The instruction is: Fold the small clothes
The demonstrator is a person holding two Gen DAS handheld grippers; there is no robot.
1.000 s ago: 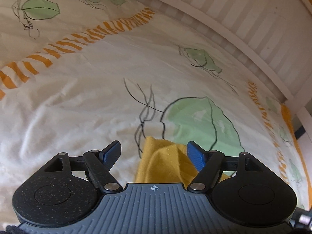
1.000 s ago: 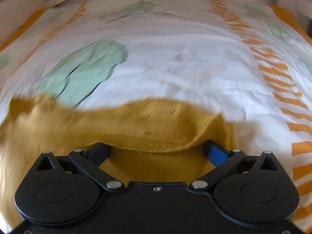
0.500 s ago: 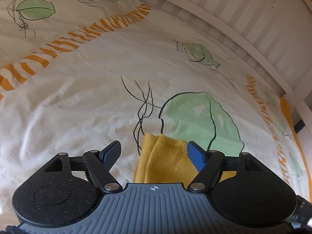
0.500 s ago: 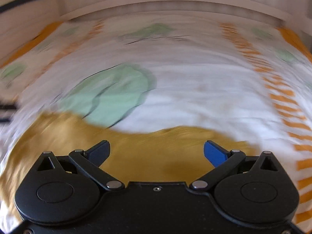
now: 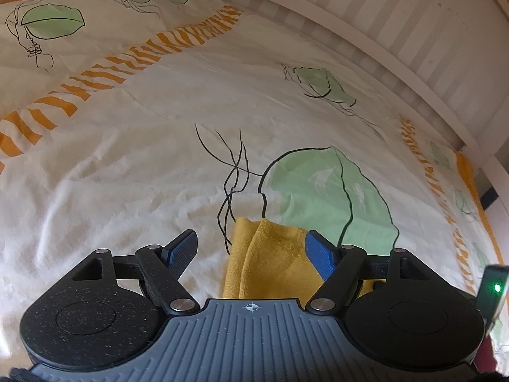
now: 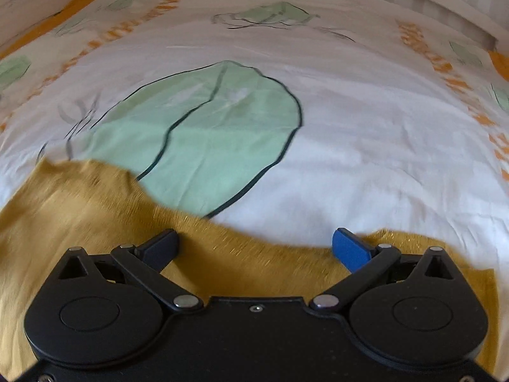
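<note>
Left wrist view: left gripper (image 5: 251,248) jaws spread wide, nothing clamped; mustard cloth (image 5: 270,264) sits folded at lower centre between the fingers, on the leaf-print bedsheet (image 5: 143,175). Right wrist view: right gripper (image 6: 256,246) also released, cloth (image 6: 79,210) spread across lower left and bottom, frame motion-blurred.

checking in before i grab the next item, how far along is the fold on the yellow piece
Partly done. In the left wrist view the yellow garment shows a doubled edge, so at least one fold looks made. Nothing is gripped: the left gripper and right gripper are both open above it. In the right wrist view the cloth spreads wide across the bedsheet, so further folding and tidying look left.
</note>
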